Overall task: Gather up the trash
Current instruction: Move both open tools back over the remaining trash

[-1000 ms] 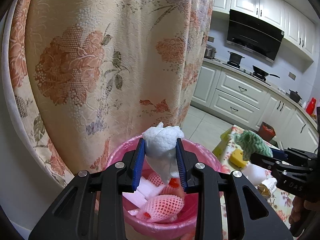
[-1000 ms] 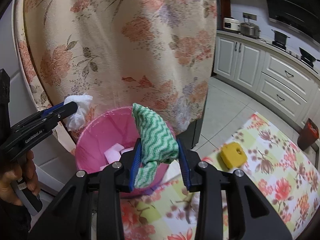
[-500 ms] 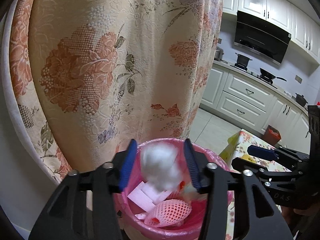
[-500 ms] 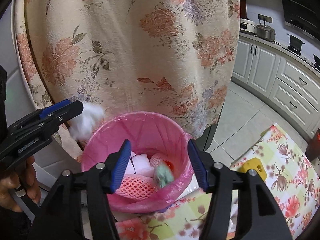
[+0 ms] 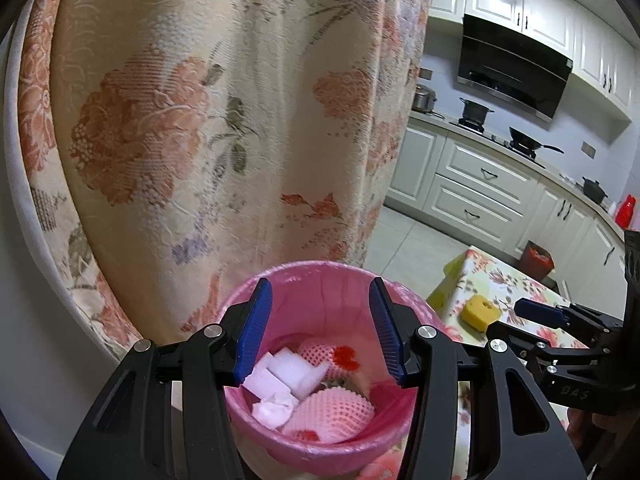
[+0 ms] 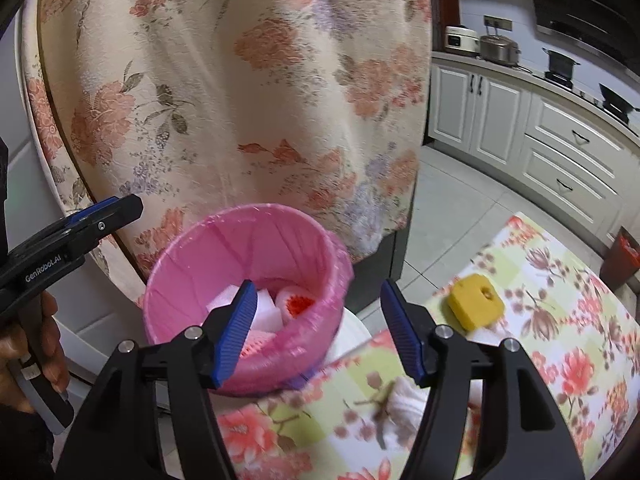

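1. The left tongs (image 5: 320, 330) stand wide apart with nothing between their blue pads (image 5: 254, 330), and they hang right over the mouth of the pink bin (image 5: 280, 288).
2. The right tongs (image 6: 318, 332) are likewise spread and empty; the left pad sits in front of the bin's near rim and the right pad over the edge of the desk (image 6: 560, 332).
3. Under the right tongs, on the flowered cloth of the desk, lies a blurred white crumpled scrap (image 6: 404, 400) with a dark twig-like bit across it; what it is cannot be told.
4. The bin, lined with a pink bag, stands just beside the desk's edge, against the hanging floral curtain (image 5: 200, 120).
5. Inside the bin lies the trash: white foam blocks (image 5: 280, 372), a crumpled white tissue (image 5: 272, 414) at the near left, and pink foam fruit nets (image 5: 332, 410) with red patches. Something dark and greenish shows between the nets, mostly hidden.
6. Farther along the desk sits a yellow sponge (image 6: 474, 306) with a hole in it, well apart from the bin and touching a white thing just in front of it.
7. Beyond, on the tiled floor, a small red-brown bin (image 5: 538, 256) stands by the white kitchen cabinets (image 5: 480, 184).
8. On the far counter are pots and a pan under a black range hood (image 5: 516, 64).
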Motion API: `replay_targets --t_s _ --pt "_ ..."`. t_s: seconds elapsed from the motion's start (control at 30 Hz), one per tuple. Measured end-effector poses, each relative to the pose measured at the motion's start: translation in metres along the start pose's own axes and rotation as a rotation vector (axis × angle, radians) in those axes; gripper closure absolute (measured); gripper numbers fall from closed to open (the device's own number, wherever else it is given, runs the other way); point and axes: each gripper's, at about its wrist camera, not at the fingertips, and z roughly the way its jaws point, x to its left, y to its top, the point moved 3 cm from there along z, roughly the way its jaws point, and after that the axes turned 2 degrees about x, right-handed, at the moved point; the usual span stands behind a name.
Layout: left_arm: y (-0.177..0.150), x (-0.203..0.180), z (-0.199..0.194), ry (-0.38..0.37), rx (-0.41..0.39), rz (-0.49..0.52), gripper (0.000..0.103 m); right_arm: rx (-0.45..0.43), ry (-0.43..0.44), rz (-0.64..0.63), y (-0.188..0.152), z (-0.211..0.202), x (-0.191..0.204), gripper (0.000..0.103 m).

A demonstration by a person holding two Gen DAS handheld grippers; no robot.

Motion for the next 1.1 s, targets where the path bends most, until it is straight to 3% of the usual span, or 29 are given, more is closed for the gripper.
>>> replay_targets --t_s 0.63,1.1 --pt "-0.020 -0.068 0.002 -0.082 0.045 0.084 0.056 -0.006 -0.143 0.144 -0.061 -0.053 -0.098 0.036" --pt "-0.038 -0.113 0.012 -0.134 0.092 0.145 0.054 0.023 -0.190 0.215 -0.100 -0.059 -0.139 0.035"
